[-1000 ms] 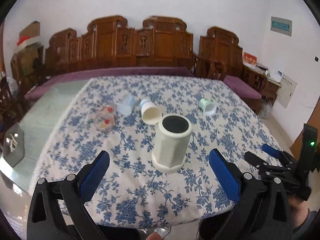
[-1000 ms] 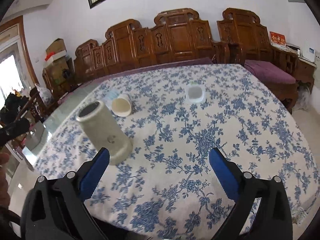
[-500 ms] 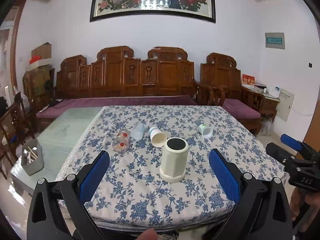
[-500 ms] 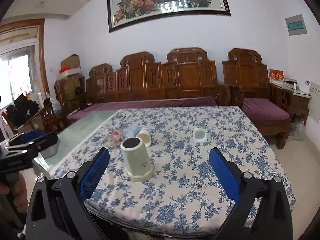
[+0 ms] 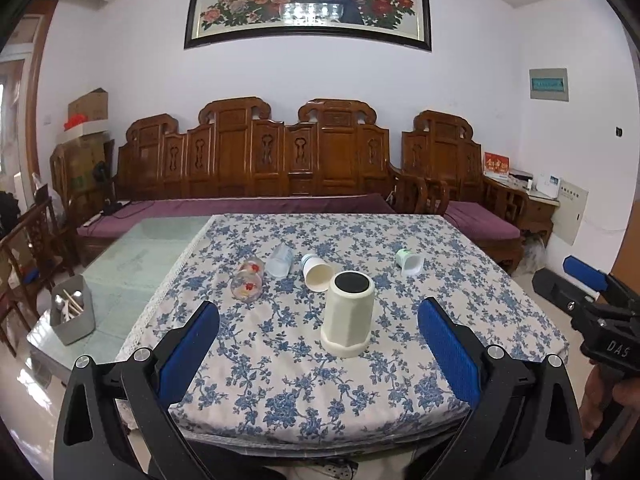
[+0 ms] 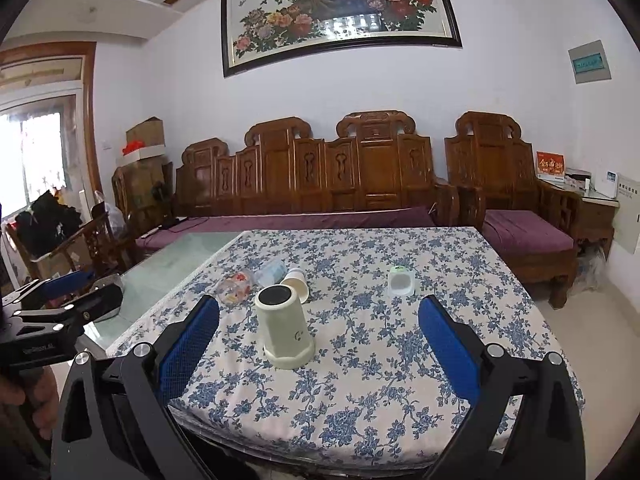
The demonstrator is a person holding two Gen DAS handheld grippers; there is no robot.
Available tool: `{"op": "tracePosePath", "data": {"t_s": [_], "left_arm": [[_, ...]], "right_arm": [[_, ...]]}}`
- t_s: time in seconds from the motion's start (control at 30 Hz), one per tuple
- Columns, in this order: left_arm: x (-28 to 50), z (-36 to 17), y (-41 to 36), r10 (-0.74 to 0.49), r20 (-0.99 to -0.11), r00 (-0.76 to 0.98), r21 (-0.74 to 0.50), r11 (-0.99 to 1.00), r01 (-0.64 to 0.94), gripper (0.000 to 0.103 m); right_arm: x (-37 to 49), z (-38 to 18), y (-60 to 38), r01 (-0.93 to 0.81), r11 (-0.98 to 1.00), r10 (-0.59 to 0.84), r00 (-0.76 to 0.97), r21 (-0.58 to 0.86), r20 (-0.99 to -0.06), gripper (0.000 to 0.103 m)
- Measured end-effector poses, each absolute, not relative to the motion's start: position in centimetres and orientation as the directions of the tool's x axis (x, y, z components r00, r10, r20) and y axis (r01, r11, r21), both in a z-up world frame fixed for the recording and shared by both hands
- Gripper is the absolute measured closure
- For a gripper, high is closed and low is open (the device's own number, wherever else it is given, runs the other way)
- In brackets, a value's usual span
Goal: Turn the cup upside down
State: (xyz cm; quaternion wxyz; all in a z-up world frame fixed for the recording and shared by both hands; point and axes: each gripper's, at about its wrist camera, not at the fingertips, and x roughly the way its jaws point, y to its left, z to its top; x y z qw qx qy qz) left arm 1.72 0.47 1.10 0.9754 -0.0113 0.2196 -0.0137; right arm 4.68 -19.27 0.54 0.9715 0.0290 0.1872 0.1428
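The cream cup [image 5: 348, 316] shows a black round top. The table [image 5: 280, 380] wears a white cloth patterned with blue flowers. Each hand-held gripper [image 5: 318, 340] is black with blue pads [image 5: 188, 344].

On your right tool [image 5: 592, 312], seen from the left wrist view, you can read the white letters "DAS" on its black body; on your left tool [image 6: 60, 304], seen from the right wrist view, there is a line of small white lettering on the black body, too blurred to read; the cream cup [image 6: 285, 327] on the table carries a small dark mark low on its side, perhaps a logo, which you cannot make out; the red card [image 6: 550, 165] on the side cabinet shows gold Chinese characters, too small to read; the white calligraphy on the peony painting [image 6: 340, 12] is also illegible.
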Motion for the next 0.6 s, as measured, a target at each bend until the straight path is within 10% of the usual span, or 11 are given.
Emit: {"op": "tracePosePath", "data": {"t_s": [0.6], "left_arm": [[1.76,1.08,0.50,-0.020,-0.426,0.905,-0.029,1.000,0.008,0.008]], "right_arm": [[4.89,0.33,-18.82,-0.273,0.956,0.295,0.885,0.110,-0.361,0.003]]}}
